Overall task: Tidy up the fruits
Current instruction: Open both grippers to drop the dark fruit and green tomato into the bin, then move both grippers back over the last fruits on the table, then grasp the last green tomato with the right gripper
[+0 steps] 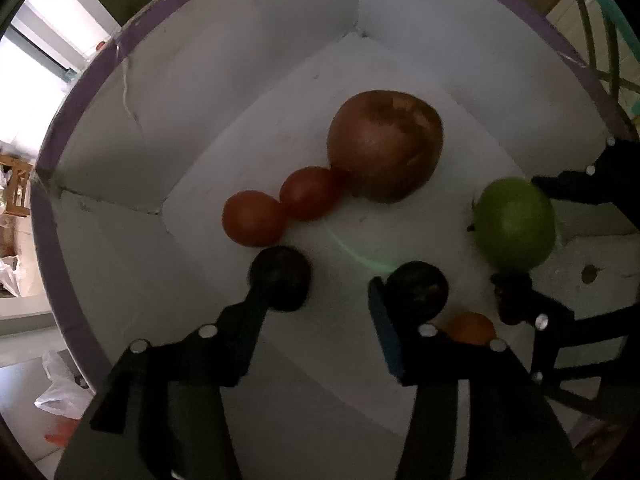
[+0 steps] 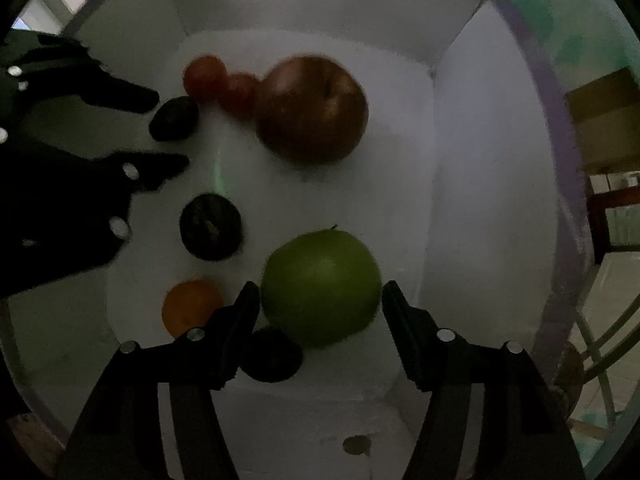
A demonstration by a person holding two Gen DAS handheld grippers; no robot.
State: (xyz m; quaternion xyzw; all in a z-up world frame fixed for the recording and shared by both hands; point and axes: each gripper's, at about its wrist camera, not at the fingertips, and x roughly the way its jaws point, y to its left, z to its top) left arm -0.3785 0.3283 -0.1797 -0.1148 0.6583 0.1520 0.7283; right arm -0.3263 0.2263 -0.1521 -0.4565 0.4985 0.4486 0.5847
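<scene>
Both grippers reach into a white foam box (image 1: 248, 80) with a purple rim. On its floor lie a large brown-red apple (image 1: 385, 146), two small red tomatoes (image 1: 253, 218) (image 1: 310, 193), two dark round fruits (image 1: 282, 278) (image 1: 418, 292), a small orange fruit (image 1: 472, 328) and a green apple (image 1: 515, 229). My left gripper (image 1: 320, 296) is open and empty between the two dark fruits. My right gripper (image 2: 320, 300) is open, one finger on each side of the green apple (image 2: 320, 288); whether they touch it is unclear. A third dark fruit (image 2: 272, 354) lies under its left finger.
The box walls (image 2: 480, 140) stand close on all sides. A metal wire rack (image 1: 604, 60) with a teal part stands beyond the right rim. Plastic bags (image 1: 60, 392) lie on the floor outside at the left.
</scene>
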